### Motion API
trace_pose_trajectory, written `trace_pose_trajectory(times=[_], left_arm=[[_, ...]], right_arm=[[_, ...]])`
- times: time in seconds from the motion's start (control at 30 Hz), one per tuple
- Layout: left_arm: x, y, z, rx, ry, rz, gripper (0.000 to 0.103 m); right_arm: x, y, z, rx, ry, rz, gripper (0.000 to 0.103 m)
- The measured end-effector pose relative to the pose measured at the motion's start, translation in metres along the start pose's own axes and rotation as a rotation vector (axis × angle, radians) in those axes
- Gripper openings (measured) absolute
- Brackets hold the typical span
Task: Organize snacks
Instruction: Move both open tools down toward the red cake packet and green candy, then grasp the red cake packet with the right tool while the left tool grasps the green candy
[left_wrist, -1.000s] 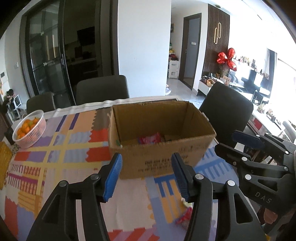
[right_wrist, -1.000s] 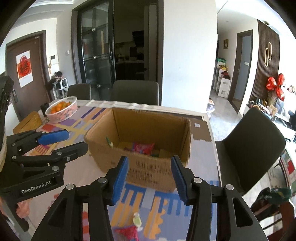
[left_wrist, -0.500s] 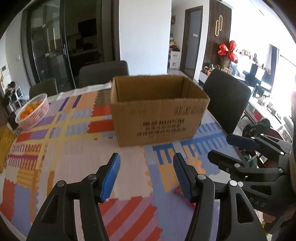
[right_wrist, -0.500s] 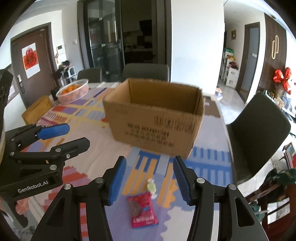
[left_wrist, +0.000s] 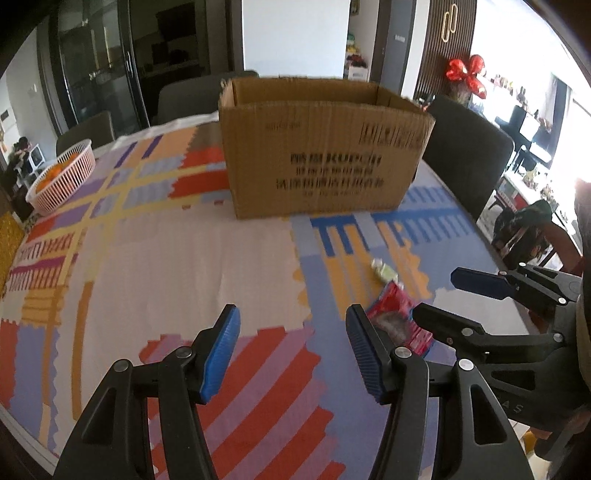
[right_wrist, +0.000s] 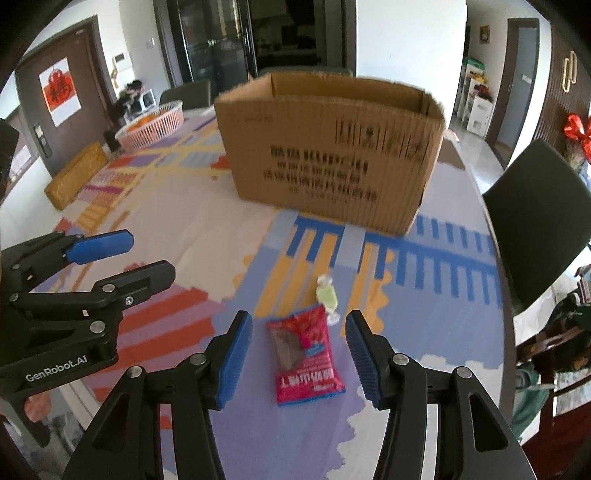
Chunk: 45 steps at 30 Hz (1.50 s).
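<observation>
Framing the whole red snack packet (right_wrist: 306, 354), the right claw (right_wrist: 297, 356) gapes empty; the left claw (left_wrist: 291, 354), equally wide and empty, half-hides it.

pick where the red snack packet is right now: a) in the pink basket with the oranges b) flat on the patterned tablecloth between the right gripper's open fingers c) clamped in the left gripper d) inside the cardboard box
b: the red foil snack packet lies flat on the colourful patterned tablecloth, in line with the gap of the open right gripper, short of the brown cardboard box.
</observation>
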<state>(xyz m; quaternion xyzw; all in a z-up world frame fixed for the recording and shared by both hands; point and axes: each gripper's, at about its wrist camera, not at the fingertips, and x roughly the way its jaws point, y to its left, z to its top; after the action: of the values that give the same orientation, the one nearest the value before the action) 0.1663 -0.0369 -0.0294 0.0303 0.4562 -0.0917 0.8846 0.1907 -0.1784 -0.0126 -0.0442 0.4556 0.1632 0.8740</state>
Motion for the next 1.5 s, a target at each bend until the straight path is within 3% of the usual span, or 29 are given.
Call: trace_pose_trajectory(times=[0.4,0.87,1.1,1.23,1.5], left_arm=[[0.029,0.002,-0.017,-0.002,0.089,0.002,0.059],[0.05,0.003,-0.025,-0.016,0.149,-0.013,0.059],[0.053,-0.001,-0.025,-0.009,0.156,-0.021,0.059],[0.051,-0.004,-0.024,0.001,0.149,-0.026,0.059],[0.044,-0.016,-0.014,0.021,0.117,-0.067,0.059]], right_arm=[[0.043,0.001,-0.017,-0.011,0.128,0.002,0.054],[0.07,0.004,-0.018,-0.029,0.186,-0.026,0.054],[0.073,0.006,-0.022,-0.027,0.178,-0.032,0.052],[0.069,0.005,-0.025,-0.021,0.16,-0.026,0.044],[0.047,-0.009,-0.028,0.057,0.106,-0.014,0.043]])
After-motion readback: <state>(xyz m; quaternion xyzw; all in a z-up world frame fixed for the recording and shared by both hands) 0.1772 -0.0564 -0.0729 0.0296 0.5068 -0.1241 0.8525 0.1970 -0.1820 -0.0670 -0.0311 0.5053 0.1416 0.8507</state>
